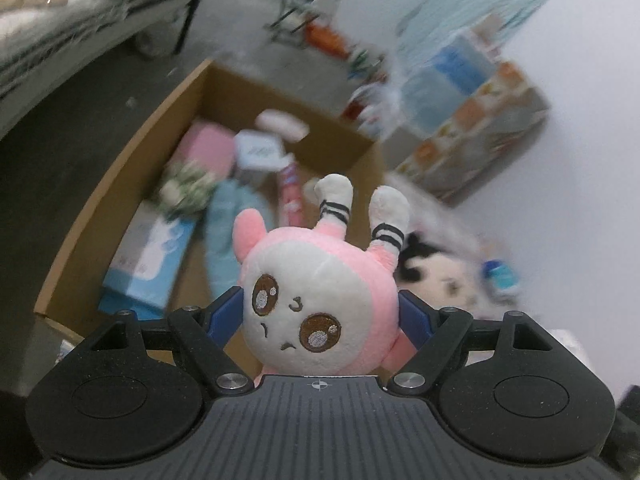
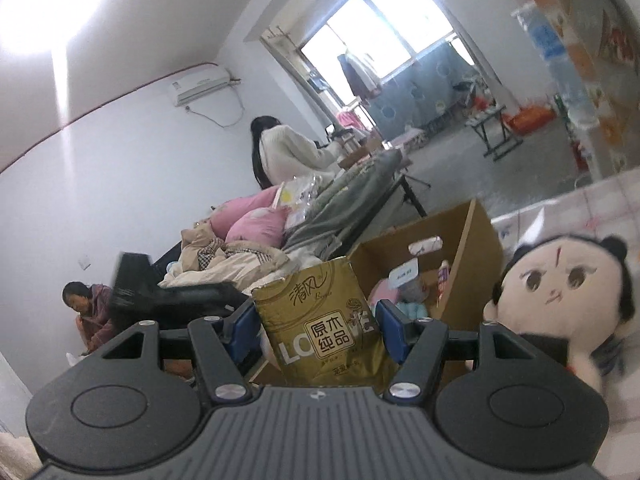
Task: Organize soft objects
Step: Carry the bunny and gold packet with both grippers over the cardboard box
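Observation:
My left gripper [image 1: 320, 316] is shut on a pink and white plush toy [image 1: 320, 292], held face up above the near edge of an open cardboard box [image 1: 120, 184]. The box holds a pink item, a blue tissue pack [image 1: 148, 260], a teal cloth and a white pack. My right gripper [image 2: 318, 322] is shut on a gold tissue pack [image 2: 324, 320], held beside the same box [image 2: 472, 248]. A black-haired doll [image 2: 560, 288] lies on the white surface to the right; it also shows in the left wrist view [image 1: 436, 276].
Stacked cartons [image 1: 476, 128] stand by the wall past the box. A table piled with pink pillows [image 2: 248, 220] and blankets stands to the left. One person [image 2: 288, 152] stands at the back, another [image 2: 88, 304] crouches low at left.

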Demonstrator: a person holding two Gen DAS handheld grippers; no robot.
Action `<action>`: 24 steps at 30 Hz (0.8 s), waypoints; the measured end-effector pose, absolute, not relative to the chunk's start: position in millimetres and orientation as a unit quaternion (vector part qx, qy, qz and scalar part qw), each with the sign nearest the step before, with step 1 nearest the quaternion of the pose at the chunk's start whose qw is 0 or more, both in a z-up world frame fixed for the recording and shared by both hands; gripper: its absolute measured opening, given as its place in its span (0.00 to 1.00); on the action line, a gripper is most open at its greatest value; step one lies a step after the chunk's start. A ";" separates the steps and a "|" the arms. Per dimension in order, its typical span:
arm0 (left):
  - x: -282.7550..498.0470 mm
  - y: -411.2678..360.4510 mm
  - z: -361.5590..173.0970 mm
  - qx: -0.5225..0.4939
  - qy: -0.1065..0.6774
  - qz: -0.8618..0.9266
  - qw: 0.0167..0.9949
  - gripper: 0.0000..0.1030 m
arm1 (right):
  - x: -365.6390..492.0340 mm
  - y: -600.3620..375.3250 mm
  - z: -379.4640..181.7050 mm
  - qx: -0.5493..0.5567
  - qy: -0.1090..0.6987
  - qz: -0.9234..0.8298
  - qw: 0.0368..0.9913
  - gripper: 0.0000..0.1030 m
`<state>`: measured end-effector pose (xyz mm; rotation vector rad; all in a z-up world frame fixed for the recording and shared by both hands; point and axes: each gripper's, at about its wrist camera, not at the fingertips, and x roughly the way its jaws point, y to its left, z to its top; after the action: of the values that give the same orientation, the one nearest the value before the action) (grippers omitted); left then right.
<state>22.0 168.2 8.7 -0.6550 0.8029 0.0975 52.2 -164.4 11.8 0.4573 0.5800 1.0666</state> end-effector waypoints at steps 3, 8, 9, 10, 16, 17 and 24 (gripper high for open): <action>39.3 177.5 -21.6 -0.306 0.419 0.060 0.853 0.79 | 58.8 -156.6 3.0 0.217 0.287 0.492 0.793 0.58; 63.8 176.9 -61.2 -0.242 0.489 0.089 0.833 0.79 | 64.3 -147.1 -5.9 0.211 0.303 0.481 0.796 0.58; 66.5 175.5 -66.9 -0.228 0.501 0.090 0.830 0.79 | 64.5 -146.8 -7.4 0.209 0.303 0.480 0.796 0.58; 67.7 173.3 -71.7 -0.213 0.511 0.090 0.828 0.79 | 59.1 -147.8 -10.5 0.208 0.303 0.480 0.797 0.58; 68.2 164.0 -86.2 -0.162 0.550 0.075 0.816 0.84 | 61.7 -144.3 -17.3 0.199 0.312 0.475 0.798 0.58; 68.6 163.5 -84.4 -0.160 0.552 0.072 0.815 0.84 | 62.3 -144.0 -18.0 0.199 0.314 0.475 0.798 0.58; 57.6 173.2 -70.3 -0.204 0.531 0.051 0.821 0.85 | 64.8 -139.1 -13.0 0.184 0.318 0.471 0.802 0.58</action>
<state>57.6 173.2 -70.3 -0.4345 1.1313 0.1084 64.8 -139.1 -12.9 0.3933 0.6809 1.0097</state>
